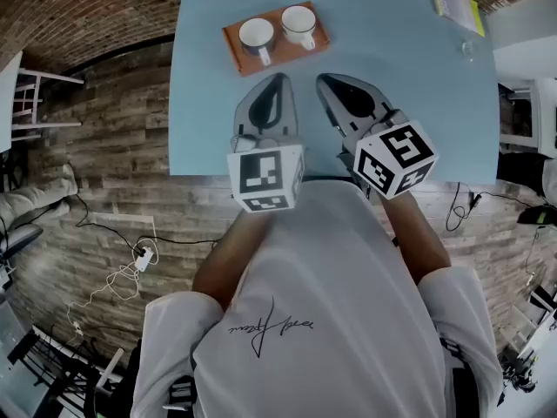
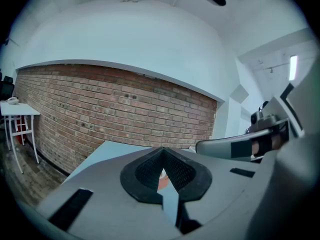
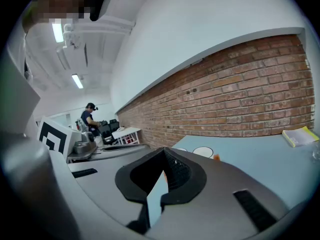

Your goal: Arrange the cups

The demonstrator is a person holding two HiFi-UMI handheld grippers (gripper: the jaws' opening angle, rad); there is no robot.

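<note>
Two white cups (image 1: 256, 36) (image 1: 298, 23) stand side by side on an orange-brown tray (image 1: 236, 43) at the far middle of the light blue table (image 1: 392, 33). My left gripper (image 1: 280, 78) hovers just short of the tray, jaws shut and empty. To its right, my right gripper (image 1: 322, 79) is also shut with nothing in it. In the right gripper view a cup rim (image 3: 203, 151) and a bit of the tray (image 3: 216, 157) show beyond the right gripper (image 3: 163, 160). The left gripper (image 2: 162, 160) hides nearly all of the tray (image 2: 162, 180) in its own view.
A yellow-green booklet (image 1: 454, 0) lies at the table's far right corner, with a small clear glass (image 1: 469, 50) near it. The brick-patterned floor around the table has cables (image 1: 117, 273) at the left. A person (image 3: 90, 118) works at a bench far off.
</note>
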